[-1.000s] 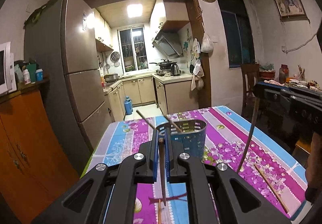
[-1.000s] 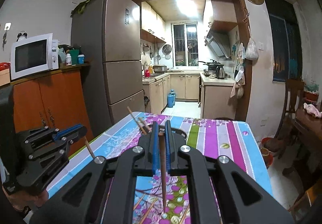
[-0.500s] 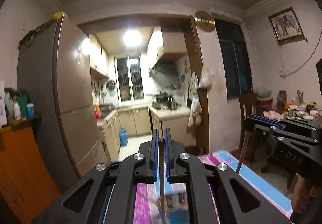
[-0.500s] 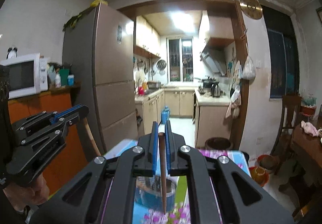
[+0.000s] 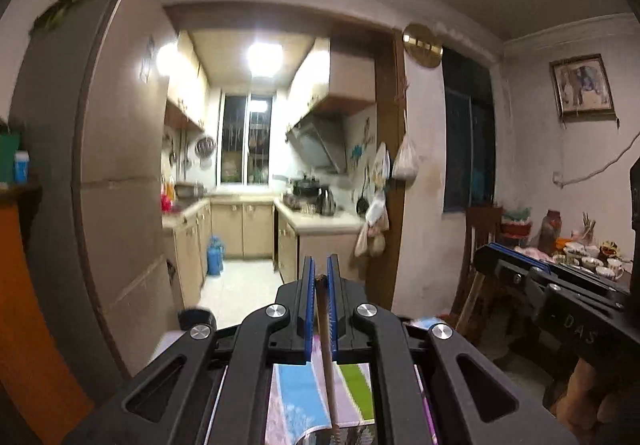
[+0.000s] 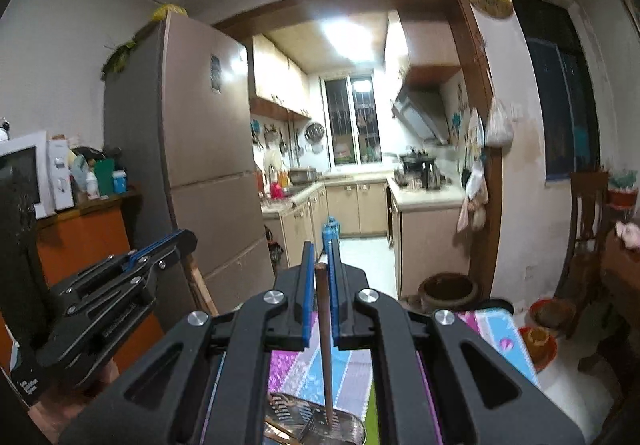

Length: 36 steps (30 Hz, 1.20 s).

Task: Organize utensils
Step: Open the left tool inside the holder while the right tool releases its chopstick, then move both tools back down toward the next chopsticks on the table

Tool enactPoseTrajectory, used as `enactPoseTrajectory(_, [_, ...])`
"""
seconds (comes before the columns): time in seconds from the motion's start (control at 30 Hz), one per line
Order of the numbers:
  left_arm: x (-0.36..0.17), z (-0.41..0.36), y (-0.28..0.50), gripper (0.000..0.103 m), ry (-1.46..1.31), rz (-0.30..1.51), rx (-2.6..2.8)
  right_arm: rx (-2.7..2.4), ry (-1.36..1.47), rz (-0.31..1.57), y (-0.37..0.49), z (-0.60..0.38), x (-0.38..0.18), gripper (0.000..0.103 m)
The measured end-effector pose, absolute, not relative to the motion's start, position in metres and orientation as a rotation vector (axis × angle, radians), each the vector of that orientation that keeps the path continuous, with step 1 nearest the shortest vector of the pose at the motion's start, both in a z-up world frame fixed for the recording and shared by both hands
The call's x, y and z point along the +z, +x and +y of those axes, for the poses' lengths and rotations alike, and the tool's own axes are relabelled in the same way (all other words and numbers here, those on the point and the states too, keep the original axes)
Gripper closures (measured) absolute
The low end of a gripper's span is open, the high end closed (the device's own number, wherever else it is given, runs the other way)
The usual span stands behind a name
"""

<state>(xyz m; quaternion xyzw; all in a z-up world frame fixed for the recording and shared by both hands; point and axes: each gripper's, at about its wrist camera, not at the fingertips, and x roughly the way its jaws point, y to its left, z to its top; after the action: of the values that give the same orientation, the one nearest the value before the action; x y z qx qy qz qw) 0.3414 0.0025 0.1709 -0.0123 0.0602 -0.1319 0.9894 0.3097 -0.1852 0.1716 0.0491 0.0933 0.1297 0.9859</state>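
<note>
The left gripper (image 5: 319, 277) is clamped on a brown chopstick (image 5: 329, 365) that hangs down between its blue pads toward six o'clock, above the flowered tablecloth (image 5: 296, 397). The right gripper (image 6: 319, 265) pinches a second chopstick (image 6: 326, 345) the same way; its lower tip dips to the rim of a slotted utensil basket (image 6: 308, 415) at six o'clock (blurred, so I cannot tell if it touches). In the right view the left gripper sits at nine o'clock; beyond both, at twelve o'clock, a fridge (image 6: 192, 165).
</note>
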Motion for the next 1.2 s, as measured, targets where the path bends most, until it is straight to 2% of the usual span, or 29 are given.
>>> enactPoseTrajectory(0.23, [0.108,0.015,0.352,0.096,-0.068,0.197,-0.306,0.269,0.107,0.312,0.326,-0.172,0.104,0.098])
enactPoseTrajectory(0.43, [0.077,0.008,0.349,0.096,-0.027,0.241,-0.293,0.270,0.087,0.388,0.323,-0.160,0.077,0.097])
enactPoseTrajectory(0.47, [0.075,0.009,0.348,0.096,-0.026,0.241,-0.288,0.268,0.077,0.387,0.321,-0.158,0.077,0.096])
enactPoseTrajectory(0.5, [0.074,0.010,0.346,0.096,-0.026,0.243,-0.288,0.258,0.068,0.382,0.318,-0.158,0.079,0.091])
enactPoseTrajectory(0.57, [0.077,0.012,0.344,0.094,-0.024,0.243,-0.280,0.244,0.075,0.346,0.308,-0.163,0.090,0.077])
enactPoseTrajectory(0.6, [0.080,0.014,0.340,0.092,-0.026,0.237,-0.271,0.248,0.083,0.322,0.301,-0.168,0.097,0.076])
enactPoseTrajectory(0.7, [0.102,0.030,0.320,0.089,-0.059,0.166,-0.268,0.240,0.071,0.233,0.268,-0.184,0.124,0.076])
enactPoseTrajectory(0.77, [0.120,0.043,0.302,0.077,-0.091,0.109,-0.256,0.236,0.075,0.203,0.251,-0.196,0.134,0.076])
enactPoseTrajectory(1.0, [0.164,0.082,0.216,0.076,-0.065,-0.061,-0.223,0.218,0.061,0.145,0.171,-0.244,0.145,0.076])
enactPoseTrajectory(1.13, [0.167,0.096,0.152,0.064,0.011,-0.124,-0.197,0.184,-0.008,0.154,0.121,-0.258,0.130,0.076])
enactPoseTrajectory(1.2, [0.162,0.102,0.125,0.064,0.046,-0.116,-0.180,0.159,-0.044,0.171,0.095,-0.264,0.118,0.076])
